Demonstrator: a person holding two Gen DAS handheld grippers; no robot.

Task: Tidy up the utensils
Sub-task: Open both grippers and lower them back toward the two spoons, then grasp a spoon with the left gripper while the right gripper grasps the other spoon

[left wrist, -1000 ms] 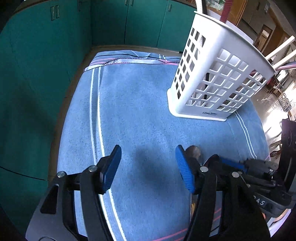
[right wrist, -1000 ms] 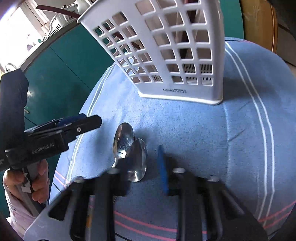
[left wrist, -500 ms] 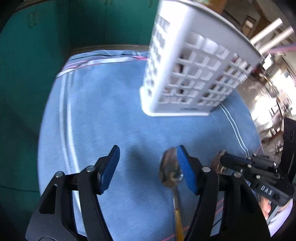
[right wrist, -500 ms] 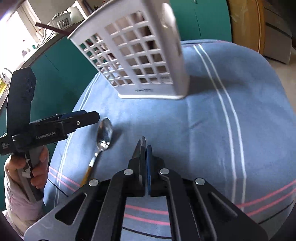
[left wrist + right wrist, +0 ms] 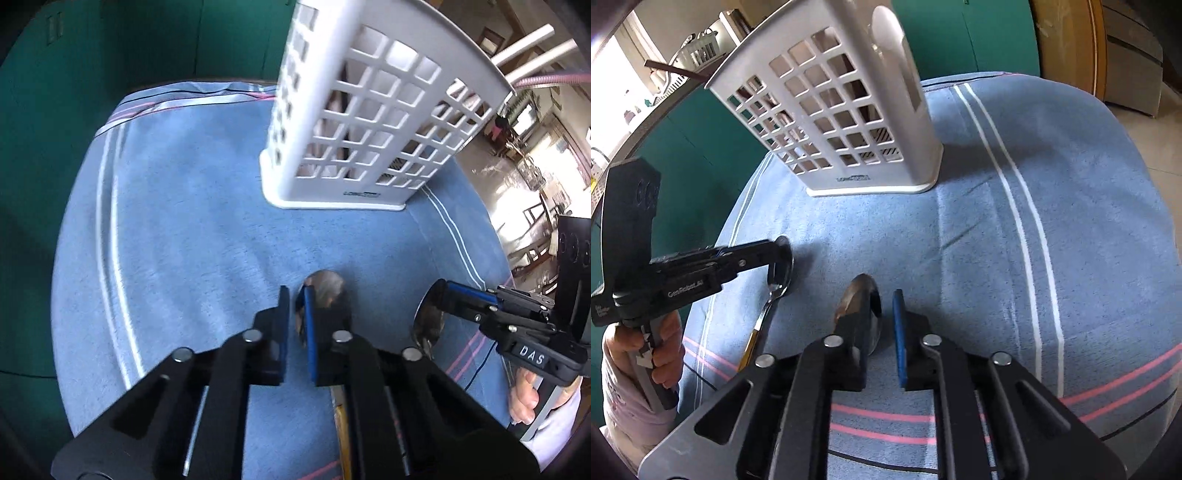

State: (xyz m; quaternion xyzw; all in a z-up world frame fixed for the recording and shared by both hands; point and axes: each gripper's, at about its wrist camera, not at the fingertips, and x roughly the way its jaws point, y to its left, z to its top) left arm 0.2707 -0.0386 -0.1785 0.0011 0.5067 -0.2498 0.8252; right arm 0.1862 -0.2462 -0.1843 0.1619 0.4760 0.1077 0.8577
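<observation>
L hand-held gripper (image 5: 295, 308) just clamped on spoon (image 5: 777, 273); R hand-held gripper (image 5: 882, 314) parting.

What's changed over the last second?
The left gripper swung over and closed on the bowl of the gold-handled spoon. The right gripper, shut half a second ago, has just been opening, with the second spoon between its jaws. The basket and towel are unmoved.

A home kitchen: teal cabinets (image 5: 110, 40), white cutlery basket (image 5: 849, 122), striped towel (image 5: 1052, 221).
</observation>
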